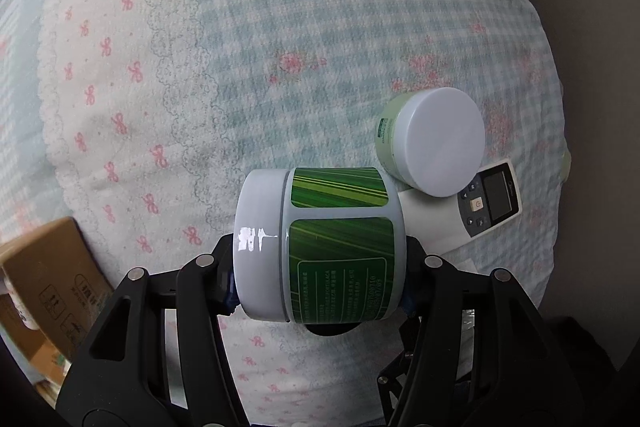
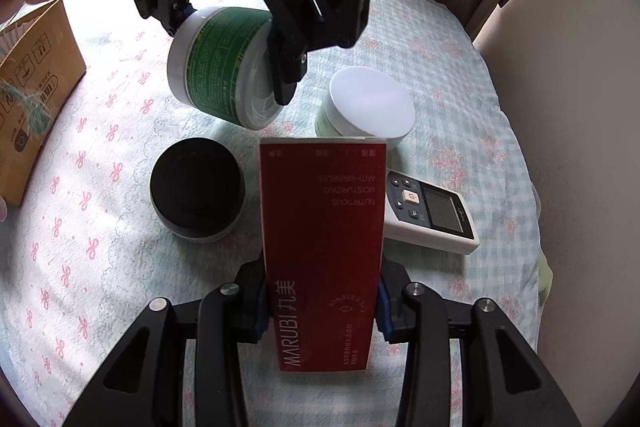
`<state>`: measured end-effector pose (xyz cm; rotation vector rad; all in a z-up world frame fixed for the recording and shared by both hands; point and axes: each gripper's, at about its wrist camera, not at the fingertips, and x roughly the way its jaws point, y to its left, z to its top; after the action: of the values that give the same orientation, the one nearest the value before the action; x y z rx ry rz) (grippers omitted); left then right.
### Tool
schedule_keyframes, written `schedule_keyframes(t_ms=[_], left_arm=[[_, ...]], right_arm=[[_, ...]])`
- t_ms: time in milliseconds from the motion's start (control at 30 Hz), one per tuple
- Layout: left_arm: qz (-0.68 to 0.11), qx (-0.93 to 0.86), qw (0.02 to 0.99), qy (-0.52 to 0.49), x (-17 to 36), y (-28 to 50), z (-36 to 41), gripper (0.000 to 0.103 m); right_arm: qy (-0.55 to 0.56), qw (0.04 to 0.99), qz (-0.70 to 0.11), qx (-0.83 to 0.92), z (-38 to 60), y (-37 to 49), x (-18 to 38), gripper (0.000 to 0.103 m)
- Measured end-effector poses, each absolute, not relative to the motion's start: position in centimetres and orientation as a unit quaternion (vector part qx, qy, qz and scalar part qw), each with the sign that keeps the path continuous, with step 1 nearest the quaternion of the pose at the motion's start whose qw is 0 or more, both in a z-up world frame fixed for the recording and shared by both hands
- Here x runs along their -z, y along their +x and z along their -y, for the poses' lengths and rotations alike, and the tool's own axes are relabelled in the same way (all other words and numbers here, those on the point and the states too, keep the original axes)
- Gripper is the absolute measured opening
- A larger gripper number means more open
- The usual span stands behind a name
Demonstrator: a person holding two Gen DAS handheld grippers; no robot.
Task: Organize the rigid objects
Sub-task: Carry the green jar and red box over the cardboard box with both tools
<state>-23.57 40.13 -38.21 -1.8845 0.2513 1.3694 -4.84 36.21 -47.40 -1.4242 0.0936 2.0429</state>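
While both jaws grip:
Left gripper [image 1: 320,267]: clamps green jar [image 1: 320,243], above black jar [image 2: 197,189].
Right gripper [image 2: 320,301]: clamps red box [image 2: 324,251]; set it upright beside black jar.

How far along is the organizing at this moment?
Nothing looks sorted yet. In hand: the left gripper is shut on the green-labelled jar, held off the bedspread; the right gripper is shut on the red box. Left: the black jar, pale green jar and remote lie loose; the cardboard box waits at the side.
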Motion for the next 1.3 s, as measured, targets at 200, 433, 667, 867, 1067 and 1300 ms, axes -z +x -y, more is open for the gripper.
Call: schedule_keyframes(t_ms=[200, 433, 667, 867, 1067, 1300], left_arm=[[-0.057, -0.560, 0.382, -0.733, 34.6, -25.2, -36.1, 0.053], [0.002, -0.600, 0.367, -0.711, 29.3, -25.5, -30.3, 0.052], [0.054, -0.638, 0.348, -0.685, 25.2, -26.8, -19.7, 0.052], [0.089, -0.650, 0.328, -0.680, 25.1, -28.1, -10.0, 0.052], [0.101, -0.667, 0.296, -0.676, 26.5, -29.9, 0.3, 0.052], [0.080, -0.677, 0.279, -0.677, 29.4, -31.8, 9.0, 0.052]], right_arm=[[-0.539, 0.324, -0.044, -0.776, -36.9, -4.6, 44.3, 0.037], [-0.526, 0.330, -0.053, -0.782, -36.2, -3.6, 38.3, 0.037], [-0.511, 0.326, -0.032, -0.795, -34.3, -4.7, 31.7, 0.038], [-0.501, 0.307, -0.053, -0.807, -31.2, -8.5, 26.9, 0.038], [-0.492, 0.259, -0.119, -0.823, -25.6, -14.3, 24.2, 0.038], [-0.485, 0.225, -0.190, -0.824, -20.0, -21.0, 23.9, 0.038]])
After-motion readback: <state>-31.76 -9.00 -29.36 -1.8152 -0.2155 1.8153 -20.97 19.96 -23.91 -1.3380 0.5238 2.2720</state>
